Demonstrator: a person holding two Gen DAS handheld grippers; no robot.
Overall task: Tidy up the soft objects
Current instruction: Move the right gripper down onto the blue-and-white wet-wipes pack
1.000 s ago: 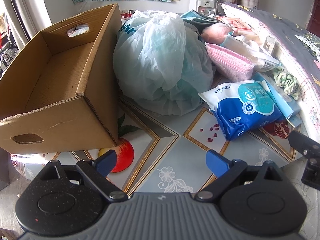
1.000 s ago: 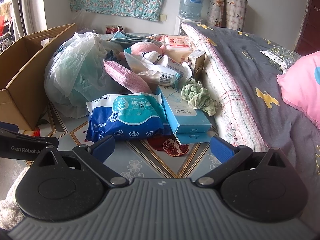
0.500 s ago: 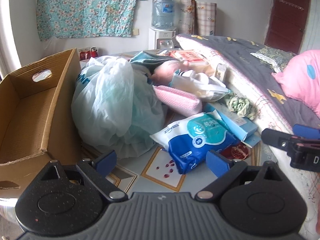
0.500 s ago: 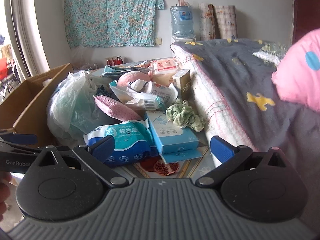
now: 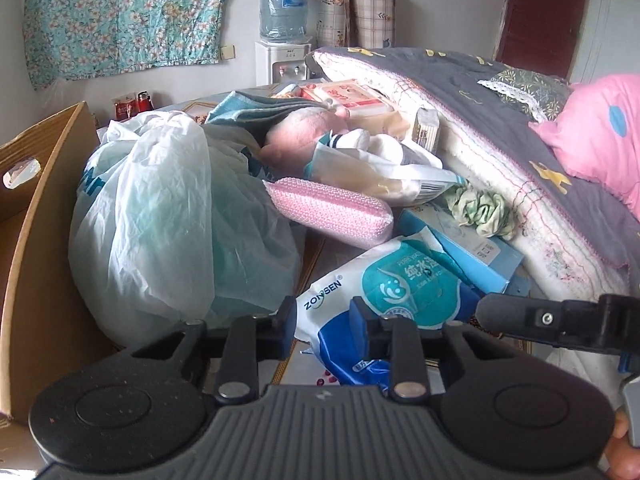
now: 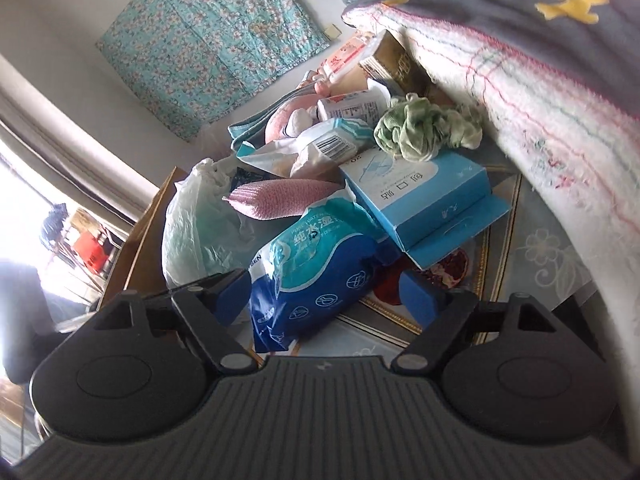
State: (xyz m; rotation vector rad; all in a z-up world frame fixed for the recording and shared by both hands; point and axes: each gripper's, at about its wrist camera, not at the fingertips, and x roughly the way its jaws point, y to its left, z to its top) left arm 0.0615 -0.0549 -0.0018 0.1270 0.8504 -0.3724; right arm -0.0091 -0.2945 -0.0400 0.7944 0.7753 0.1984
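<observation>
A blue and white wet-wipes pack [image 5: 400, 292] [image 6: 320, 272] lies at the near edge of a pile on the table. My left gripper [image 5: 324, 322] is over its near left corner, jaws closing, with that corner between the narrow pads; I see no squeeze on the wrapper. My right gripper [image 6: 324, 296] is tilted over the same pack, jaws closing but still wide, with the pack between them and a gap at the right pad. Behind lie a pink knitted pad [image 5: 332, 212], a green scrunchie [image 5: 480, 208], a pink plush toy [image 5: 296, 136] and a stuffed plastic bag [image 5: 160, 220].
An open cardboard box [image 5: 36, 200] stands at the left, against the plastic bag. A light blue carton [image 5: 472, 248] leans on the pack's far side. A quilted bed edge [image 5: 520, 160] with a pink pillow [image 5: 592, 140] walls off the right. A person's thumb [image 5: 624, 452] shows bottom right.
The left jaws have narrowed from wide open around the wipes pack's corner. The right gripper has rolled, dropped toward the pack, and its jaws have drawn in somewhat.
</observation>
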